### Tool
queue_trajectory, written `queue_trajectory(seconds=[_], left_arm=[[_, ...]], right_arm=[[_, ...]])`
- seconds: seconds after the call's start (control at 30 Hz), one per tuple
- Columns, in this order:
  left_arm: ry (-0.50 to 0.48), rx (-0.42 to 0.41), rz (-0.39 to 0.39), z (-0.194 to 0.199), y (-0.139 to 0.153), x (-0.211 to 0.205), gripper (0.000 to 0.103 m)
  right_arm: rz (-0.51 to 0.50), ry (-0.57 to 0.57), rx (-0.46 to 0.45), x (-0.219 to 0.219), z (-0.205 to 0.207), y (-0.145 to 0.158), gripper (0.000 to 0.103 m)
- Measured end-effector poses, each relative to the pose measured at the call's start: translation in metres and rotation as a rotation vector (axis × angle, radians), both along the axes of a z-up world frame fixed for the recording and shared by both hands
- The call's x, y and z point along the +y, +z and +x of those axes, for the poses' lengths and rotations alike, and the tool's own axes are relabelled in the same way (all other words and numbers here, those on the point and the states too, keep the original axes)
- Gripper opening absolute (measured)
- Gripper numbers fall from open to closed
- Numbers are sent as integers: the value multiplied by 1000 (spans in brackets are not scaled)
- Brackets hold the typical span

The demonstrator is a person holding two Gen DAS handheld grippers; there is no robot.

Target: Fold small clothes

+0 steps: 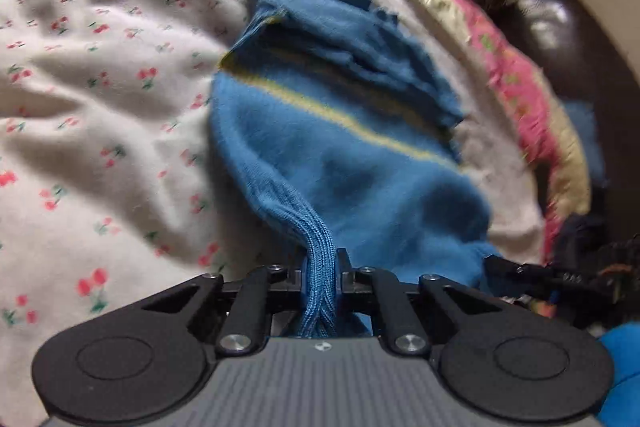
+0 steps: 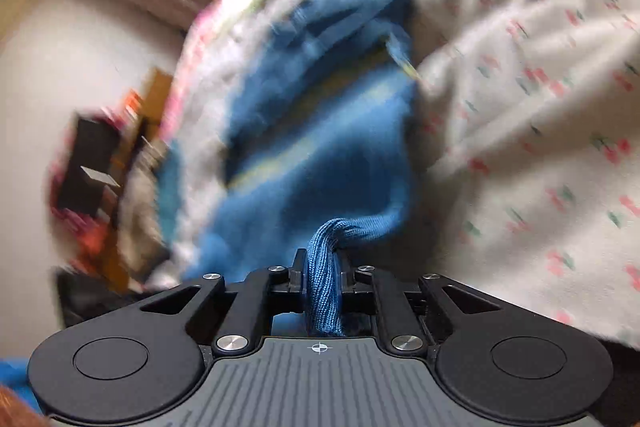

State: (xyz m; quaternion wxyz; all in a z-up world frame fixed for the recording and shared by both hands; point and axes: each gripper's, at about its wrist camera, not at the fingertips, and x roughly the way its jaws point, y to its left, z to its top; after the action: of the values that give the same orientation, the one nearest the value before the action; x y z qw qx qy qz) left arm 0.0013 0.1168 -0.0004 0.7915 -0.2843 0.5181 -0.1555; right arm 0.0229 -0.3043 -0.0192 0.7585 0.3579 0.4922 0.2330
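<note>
Your left claw (image 1: 322,267) pinches the near ribbed hem of a small blue knit garment (image 1: 340,155); your right claw (image 2: 322,259) pinches another bunch of that hem (both views blurred); it lies on a cherry-print bedsheet (image 1: 100,67), likely held this way to lift and spread it for folding.

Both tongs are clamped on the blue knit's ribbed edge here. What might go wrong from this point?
1. Left tongs and right tongs each pinch a bunched ribbed hem of the blue sweater; several layers may lift together and spoil the fold.
2. The sweater's far end lies crumpled, so creases could get folded in.
3. The cherry-print sheet is rumpled; dragging may bunch it.
</note>
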Motion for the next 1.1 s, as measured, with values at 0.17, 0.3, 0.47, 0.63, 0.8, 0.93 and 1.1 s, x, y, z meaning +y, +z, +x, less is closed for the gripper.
queue_trajectory(seconds=[0.17, 0.3, 0.47, 0.63, 0.8, 0.93, 1.1], left_arm=[[62, -133, -168, 46, 24, 9, 22], [103, -239, -206, 102, 37, 16, 22], [222, -261, -155, 171, 19, 28, 22], [337, -208, -51, 200, -16, 35, 23], [373, -212, -29, 185, -26, 42, 32], [378, -222, -2, 172, -24, 40, 34], [370, -219, 11, 157, -27, 38, 43]], right_arm=[[157, -135, -142, -9, 44, 33, 12], [183, -216, -223, -7, 103, 48, 12], [59, -360, -179, -7, 181, 25, 14], [44, -406, -69, -5, 216, -13, 17], [-2, -389, -130, -1, 208, -6, 28], [-65, -411, -185, -4, 202, 5, 40], [-157, -370, -179, -1, 181, 0, 41]])
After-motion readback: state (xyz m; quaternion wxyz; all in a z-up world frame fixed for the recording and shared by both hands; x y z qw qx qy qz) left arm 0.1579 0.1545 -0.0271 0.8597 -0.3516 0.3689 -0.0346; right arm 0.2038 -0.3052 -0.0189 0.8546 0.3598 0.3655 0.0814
